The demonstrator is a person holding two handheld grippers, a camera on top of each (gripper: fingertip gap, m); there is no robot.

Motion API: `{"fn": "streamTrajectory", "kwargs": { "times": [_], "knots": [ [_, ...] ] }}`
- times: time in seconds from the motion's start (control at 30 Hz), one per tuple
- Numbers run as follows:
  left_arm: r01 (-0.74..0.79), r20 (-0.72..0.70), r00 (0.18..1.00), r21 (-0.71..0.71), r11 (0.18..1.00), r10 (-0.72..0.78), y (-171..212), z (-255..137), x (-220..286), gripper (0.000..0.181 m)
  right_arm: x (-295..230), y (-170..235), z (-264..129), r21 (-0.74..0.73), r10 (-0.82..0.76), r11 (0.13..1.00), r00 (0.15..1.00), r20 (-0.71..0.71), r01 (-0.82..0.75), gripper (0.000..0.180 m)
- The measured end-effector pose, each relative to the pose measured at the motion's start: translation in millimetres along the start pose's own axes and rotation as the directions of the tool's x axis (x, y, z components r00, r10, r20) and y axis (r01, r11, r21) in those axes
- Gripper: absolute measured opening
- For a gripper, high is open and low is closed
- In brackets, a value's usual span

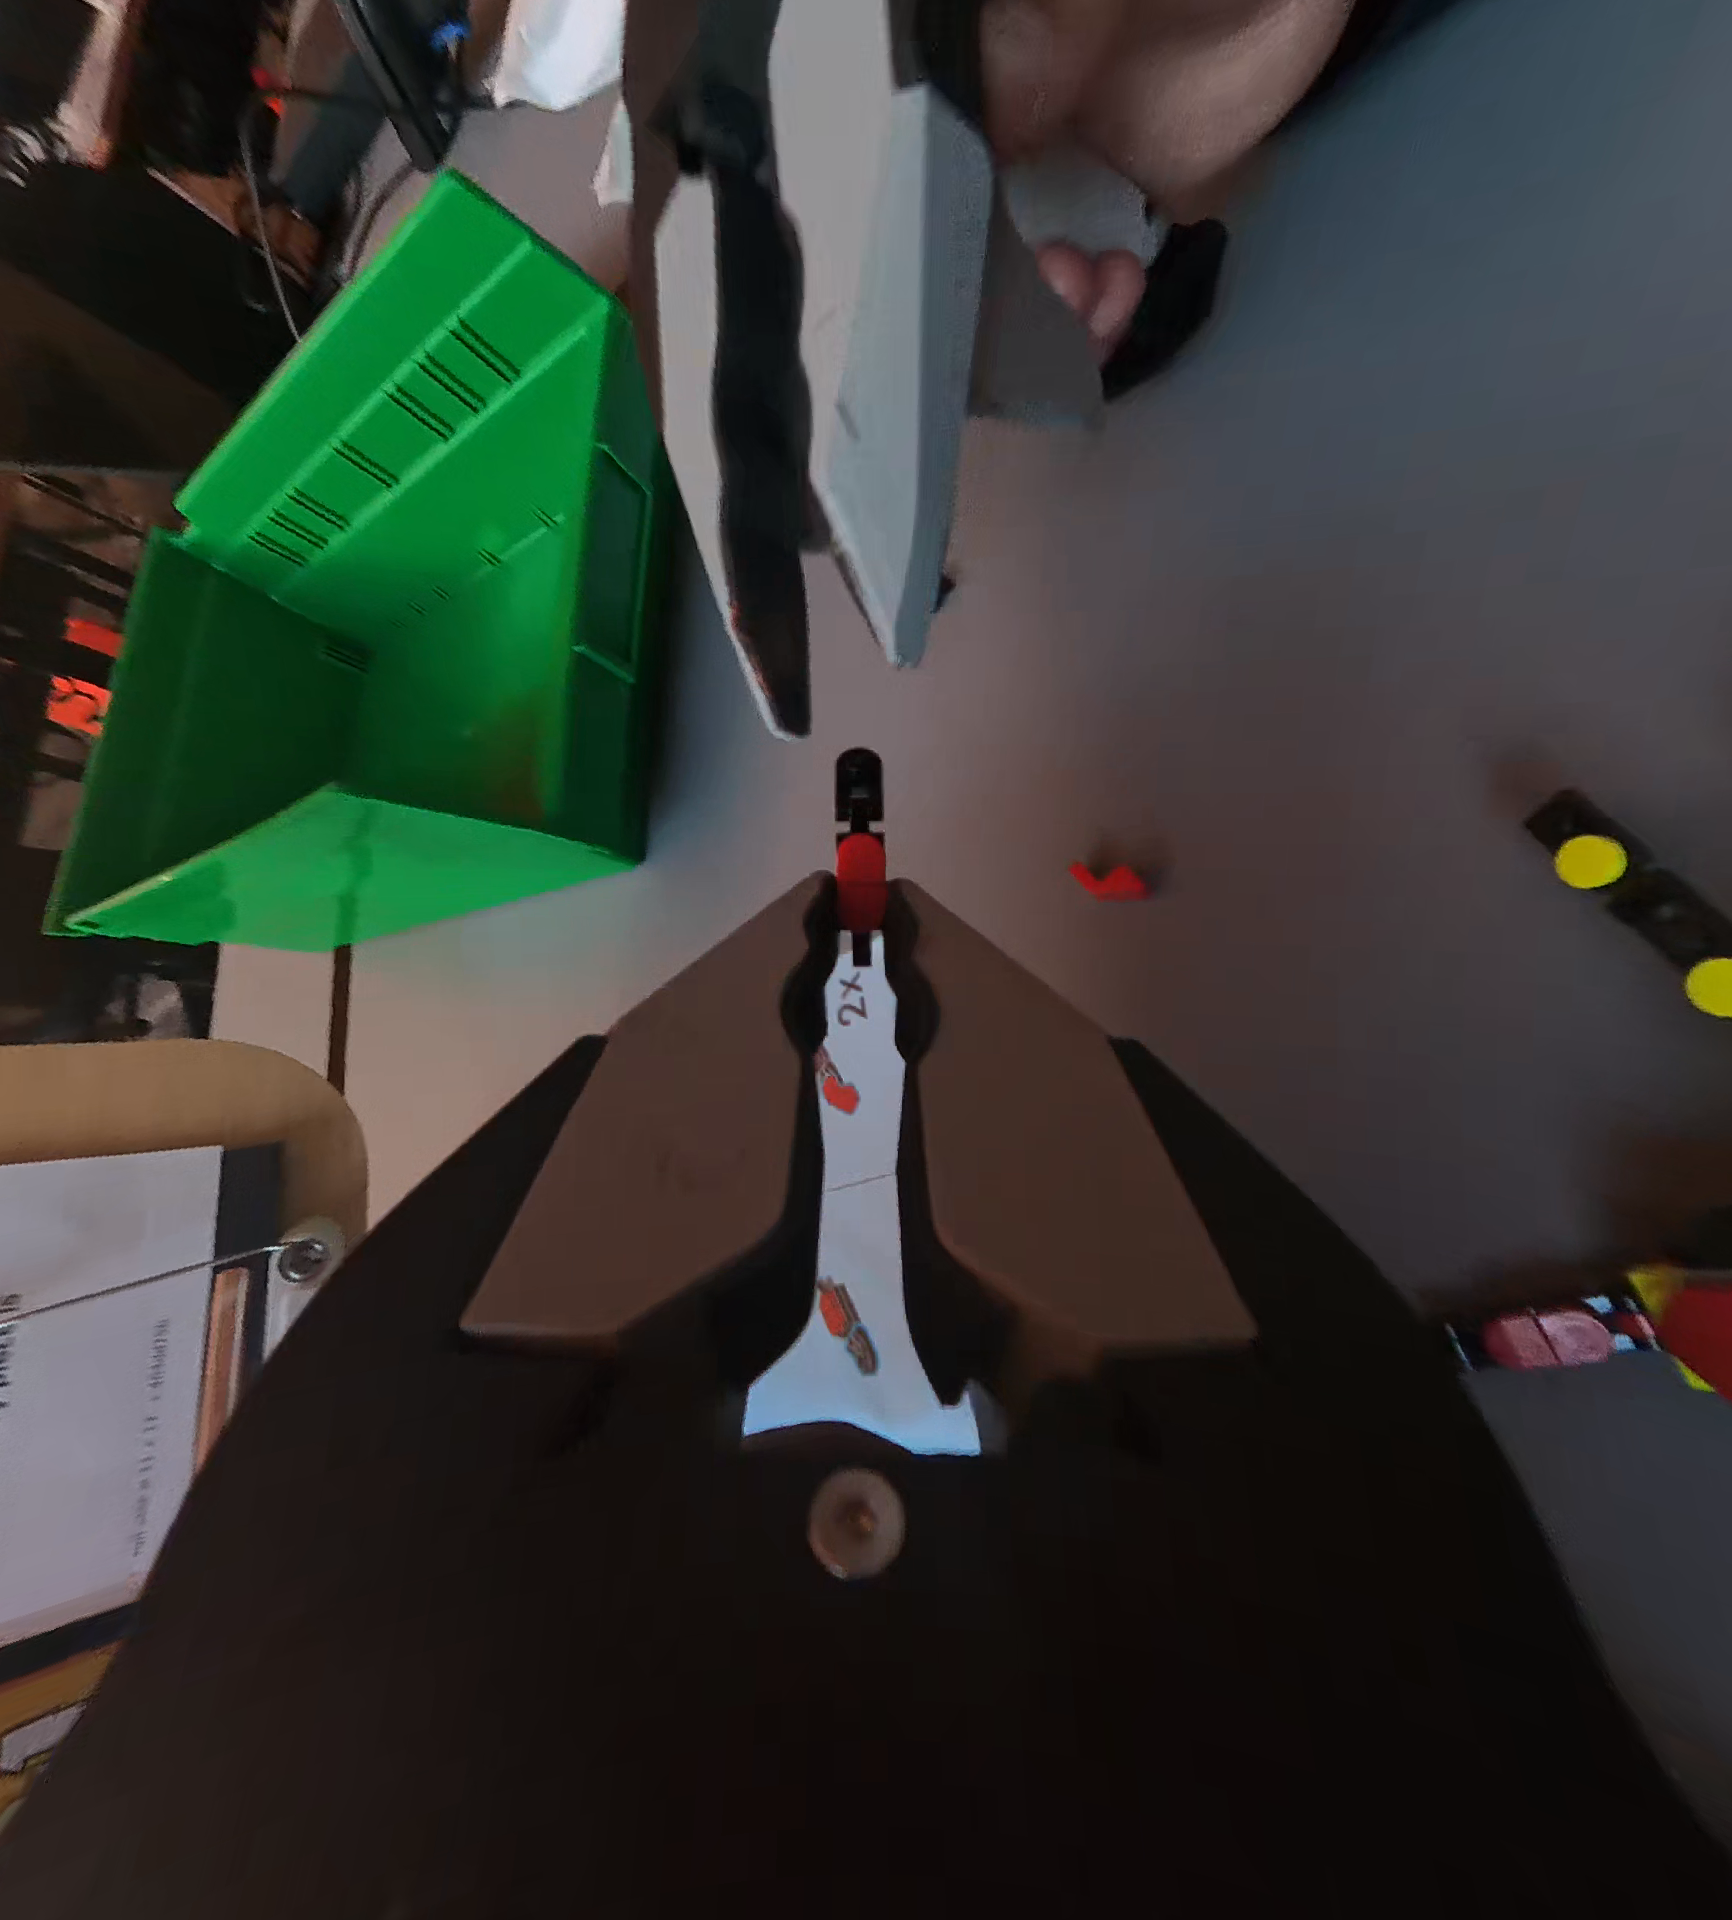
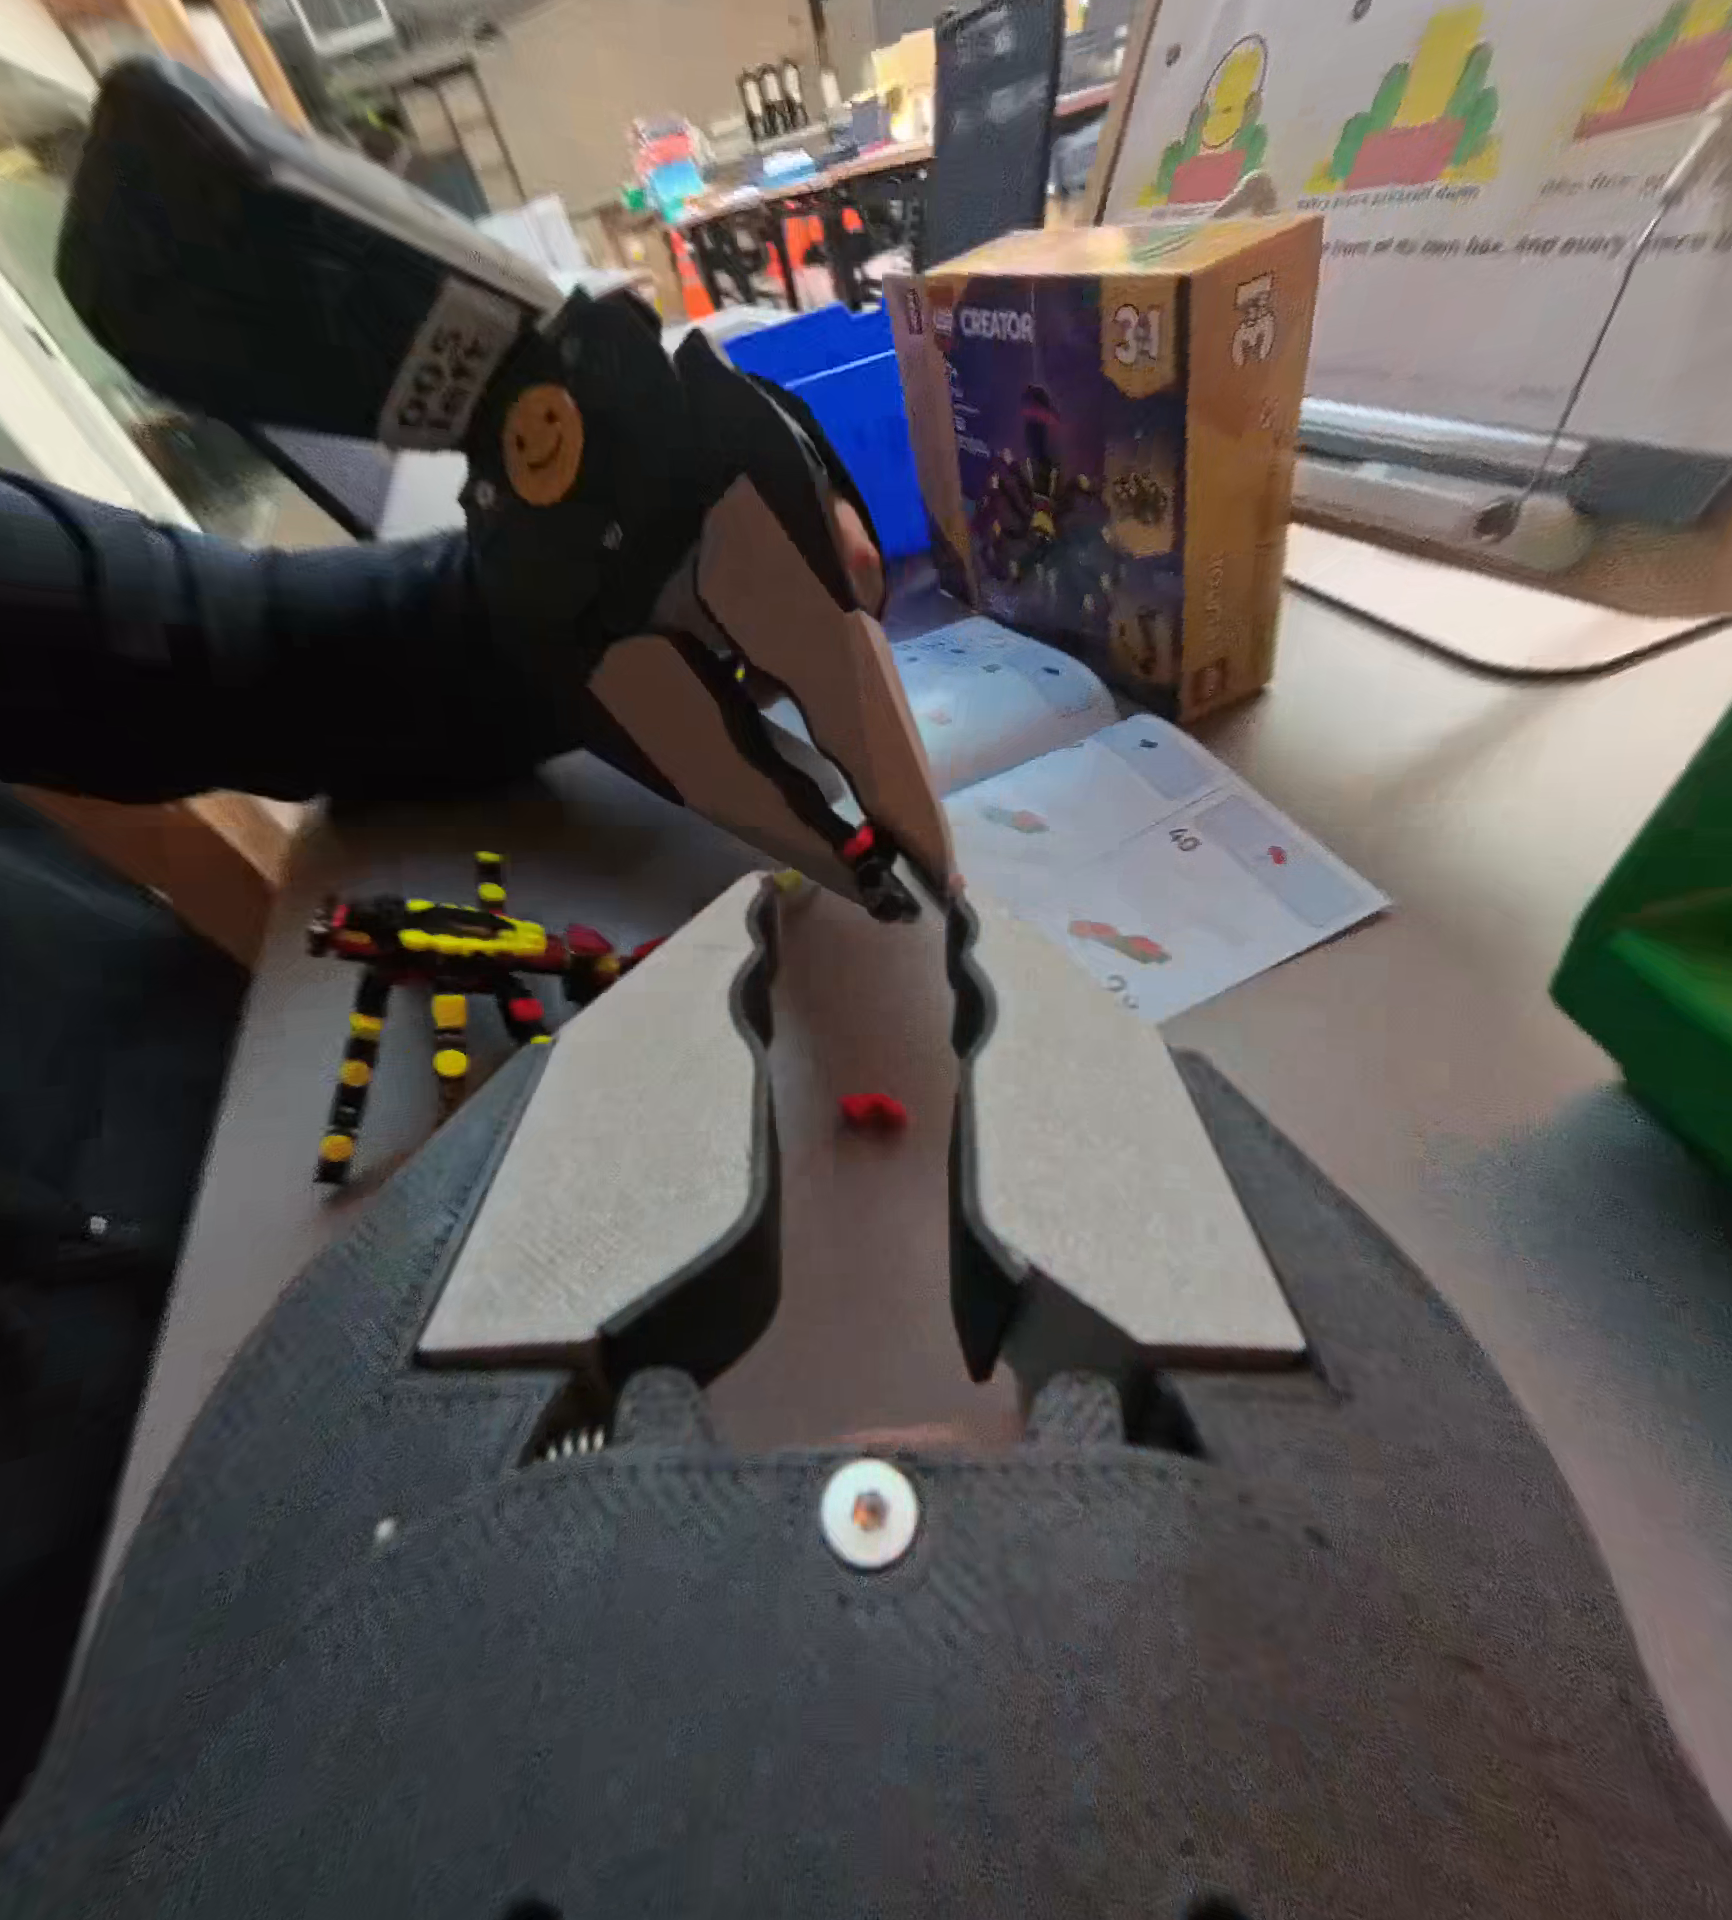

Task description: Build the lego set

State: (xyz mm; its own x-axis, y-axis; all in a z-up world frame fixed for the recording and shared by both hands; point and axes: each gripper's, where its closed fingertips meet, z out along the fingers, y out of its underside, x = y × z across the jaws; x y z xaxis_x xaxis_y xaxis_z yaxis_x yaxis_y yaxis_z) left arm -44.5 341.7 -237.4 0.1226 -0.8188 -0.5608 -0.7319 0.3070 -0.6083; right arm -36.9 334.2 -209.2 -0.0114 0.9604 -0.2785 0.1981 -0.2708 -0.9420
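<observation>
My left gripper (image 1: 860, 891) is shut on a small red-and-black lego piece (image 1: 859, 831); its black end sticks out past the fingertips. The right wrist view shows the same grip (image 2: 872, 868) from the side, held above the table. My right gripper (image 2: 862, 914) is open and empty, its tips just below and in front of that piece; it shows in the left wrist view (image 1: 846, 686) with its fingers apart. A loose red piece (image 2: 872, 1110) lies on the table, also in the left wrist view (image 1: 1109, 881). The black, yellow and red spider model (image 2: 446, 956) stands at the left.
An open instruction booklet (image 2: 1153, 862) lies on the table behind the grippers, with the yellow set box (image 2: 1101, 468) and a blue bin (image 2: 831, 384) beyond it. A green bin (image 2: 1714, 935) sits at the right, also in the left wrist view (image 1: 374, 623). A person's dark sleeve (image 2: 166, 623) crosses from the left. My left and right fingertips are right by each other.
</observation>
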Motion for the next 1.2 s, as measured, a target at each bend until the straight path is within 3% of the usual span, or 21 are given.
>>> {"fn": "streamTrajectory", "kwargs": {
  "times": [0.07,0.2,0.23,0.3,0.5,0.7,0.73,0.93,1.2],
  "knots": [
    [-0.031,0.020,0.999,0.015,0.999,0.031,-6,0,0,0.006,-1,3,1,-0.002,0.132,0.991,0.988,0.086,-0.132,0.024],
    [-0.106,0.041,0.993,-0.043,0.993,0.108,-3,6,5,0.006,-3,9,9,-0.028,0.187,0.982,0.975,0.121,-0.185,0.018],
    [-0.121,0.045,0.991,-0.057,0.991,0.124,-2,7,7,0.088,-1,10,11,-0.033,0.192,0.981,0.976,0.105,-0.189,0.014],
    [-0.133,0.048,0.989,-0.099,0.986,0.138,2,10,8,0.087,4,15,13,-0.056,0.198,0.979,0.977,0.075,-0.194,0.005],
    [-0.117,0.093,0.987,-0.160,0.980,0.133,5,14,2,0.081,12,19,12,-0.083,0.169,0.982,0.986,0.008,-0.168,0.008],
    [-0.064,0.090,0.992,-0.202,0.977,0.083,11,16,2,0.087,18,21,12,-0.088,0.161,0.983,0.987,-0.023,-0.162,0.008],
    [-0.047,0.084,0.994,-0.227,0.973,0.068,15,18,3,0.005,21,23,13,-0.104,0.145,0.983,0.988,-0.054,-0.150,0.007],
    [-0.005,0.072,0.997,-0.369,0.929,0.034,35,22,8,0.005,33,38,24,-0.213,0.051,0.973,0.979,-0.197,-0.093,0.006],
    [0.179,-0.066,0.980,-0.124,0.976,-0.188,9,19,18,0.007,14,26,21,-0.138,0.153,0.978,0.987,-0.056,-0.160,0.005]
  ]
}}
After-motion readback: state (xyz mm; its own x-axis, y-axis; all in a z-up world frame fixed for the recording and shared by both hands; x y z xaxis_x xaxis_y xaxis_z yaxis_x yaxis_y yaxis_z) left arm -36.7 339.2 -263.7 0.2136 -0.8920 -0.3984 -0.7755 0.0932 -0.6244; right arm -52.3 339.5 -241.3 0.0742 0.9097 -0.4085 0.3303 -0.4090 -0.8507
